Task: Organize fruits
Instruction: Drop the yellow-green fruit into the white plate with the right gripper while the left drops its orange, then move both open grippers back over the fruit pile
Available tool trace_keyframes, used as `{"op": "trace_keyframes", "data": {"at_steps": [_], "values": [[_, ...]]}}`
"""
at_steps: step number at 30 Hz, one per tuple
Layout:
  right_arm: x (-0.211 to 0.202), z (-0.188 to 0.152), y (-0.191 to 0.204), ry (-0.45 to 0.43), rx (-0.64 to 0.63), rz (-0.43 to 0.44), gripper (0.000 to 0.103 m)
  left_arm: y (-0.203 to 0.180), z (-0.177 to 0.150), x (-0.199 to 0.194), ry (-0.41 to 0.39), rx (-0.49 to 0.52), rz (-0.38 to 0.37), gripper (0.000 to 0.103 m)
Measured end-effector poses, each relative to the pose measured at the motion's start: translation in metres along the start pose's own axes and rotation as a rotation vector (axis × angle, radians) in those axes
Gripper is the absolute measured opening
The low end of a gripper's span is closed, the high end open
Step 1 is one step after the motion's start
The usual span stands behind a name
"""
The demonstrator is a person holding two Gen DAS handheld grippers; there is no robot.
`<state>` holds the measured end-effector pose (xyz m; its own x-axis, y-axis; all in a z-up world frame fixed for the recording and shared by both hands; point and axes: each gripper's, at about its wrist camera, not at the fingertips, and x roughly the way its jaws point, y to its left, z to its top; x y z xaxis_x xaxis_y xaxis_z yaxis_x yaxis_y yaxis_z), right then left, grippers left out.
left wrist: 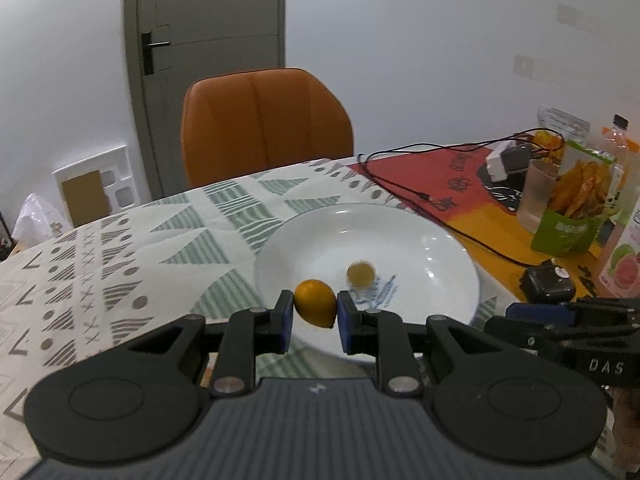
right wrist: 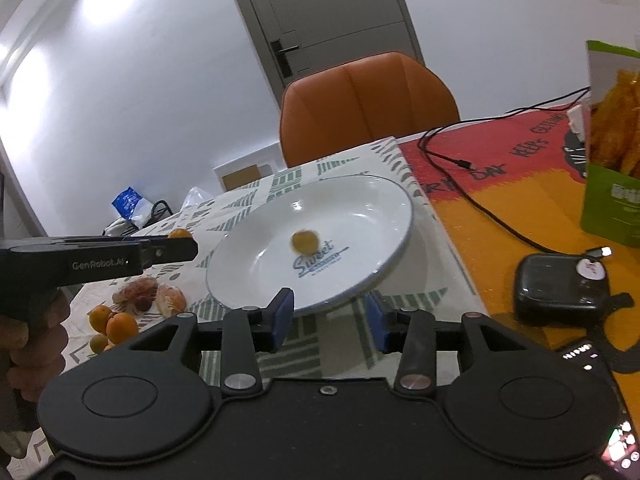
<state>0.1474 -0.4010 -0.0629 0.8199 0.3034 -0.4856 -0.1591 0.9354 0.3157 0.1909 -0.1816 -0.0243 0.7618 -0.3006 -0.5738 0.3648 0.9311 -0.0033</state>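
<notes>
Left hand-held gripper (left wrist: 315,316) grips an orange (left wrist: 315,303); right hand-held gripper (right wrist: 330,319) gapes empty; plate (right wrist: 372,208) holds one blurred fruit (right wrist: 305,241).

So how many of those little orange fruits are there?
5. One gripped fruit sits in the left tongs. One blurry fruit lies on the white plate. Three loose fruits cluster on the tablecloth. More may hide behind them.

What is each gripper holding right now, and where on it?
Left gripper pinches a small orange citrus fruit across its middle. Right gripper is open, holding nothing.
</notes>
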Motion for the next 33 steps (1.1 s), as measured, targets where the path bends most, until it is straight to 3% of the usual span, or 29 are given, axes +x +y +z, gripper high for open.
{"op": "trace_keyframes", "data": {"at_steps": [7, 15, 21, 23, 28, 33], "values": [[-0.007, 0.0, -0.008, -0.011, 0.019, -0.022, 0.043, -0.01, 0.005, 0.003, -0.01, 0.008, -0.023, 0.022], [-0.003, 0.001, 0.001, -0.006, 0.009, 0.01, 0.046, 0.002, 0.003, -0.006, -0.007, -0.016, 0.017, 0.027], [0.002, 0.001, 0.011, 0.001, -0.002, 0.018, 0.05, 0.021, -0.004, -0.013, 0.007, -0.046, 0.059, 0.04], [0.004, 0.001, 0.014, 0.002, -0.005, 0.021, 0.052, 0.027, -0.006, -0.017, 0.005, -0.056, 0.071, 0.052], [0.007, 0.001, 0.023, 0.005, -0.017, 0.031, 0.056, 0.043, -0.008, -0.028, -0.01, -0.092, 0.117, 0.07], [0.009, 0.0, 0.034, 0.007, -0.029, 0.046, 0.062, 0.059, -0.015, -0.038, -0.018, -0.116, 0.164, 0.078]]}}
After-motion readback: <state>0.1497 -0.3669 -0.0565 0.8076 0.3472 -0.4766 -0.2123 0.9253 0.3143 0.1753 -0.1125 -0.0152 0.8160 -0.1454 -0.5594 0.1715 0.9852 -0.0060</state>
